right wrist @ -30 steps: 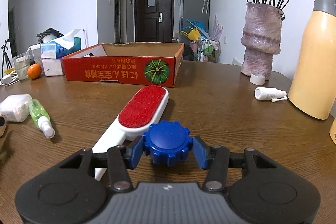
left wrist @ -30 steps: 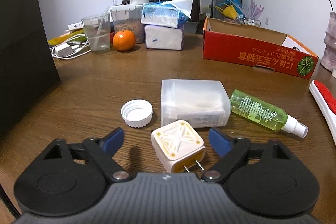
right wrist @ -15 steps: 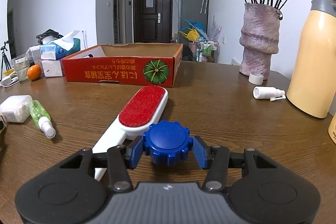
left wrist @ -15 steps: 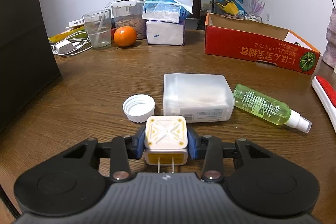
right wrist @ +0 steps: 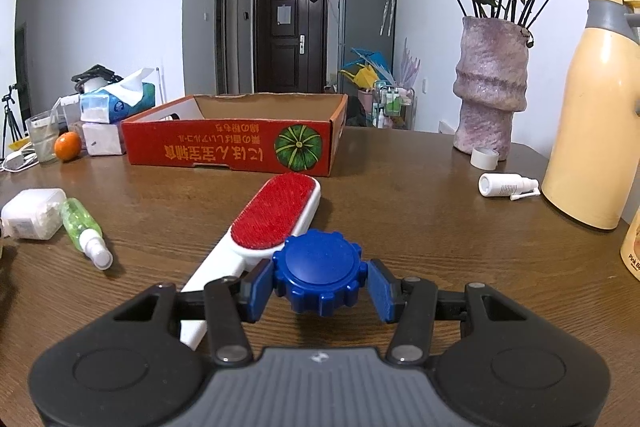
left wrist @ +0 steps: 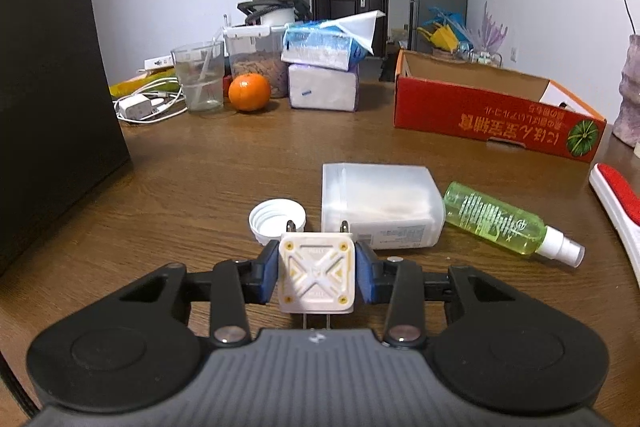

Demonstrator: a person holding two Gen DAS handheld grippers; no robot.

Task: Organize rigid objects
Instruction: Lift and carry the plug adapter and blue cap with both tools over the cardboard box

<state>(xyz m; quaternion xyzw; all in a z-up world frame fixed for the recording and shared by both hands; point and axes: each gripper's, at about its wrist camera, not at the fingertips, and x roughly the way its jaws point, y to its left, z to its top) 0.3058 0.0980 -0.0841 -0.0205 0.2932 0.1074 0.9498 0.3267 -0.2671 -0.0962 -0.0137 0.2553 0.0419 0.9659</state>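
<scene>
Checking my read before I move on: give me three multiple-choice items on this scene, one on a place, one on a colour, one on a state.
1. Where does the green spray bottle lie?
A. inside the red box
B. on the table beside the translucent white container
C. next to the orange

2. What colour is the cap in the right gripper?
A. blue
B. white
C. red

3. What is the left gripper doing?
A. open over bare table
B. shut on nothing
C. clamped on the white plug adapter

Answers: 1 B, the bottle rests against the container's side. 2 A, the ridged cap between the pads is blue. 3 C, both blue pads press the adapter's sides, its jaws having just closed.
</scene>
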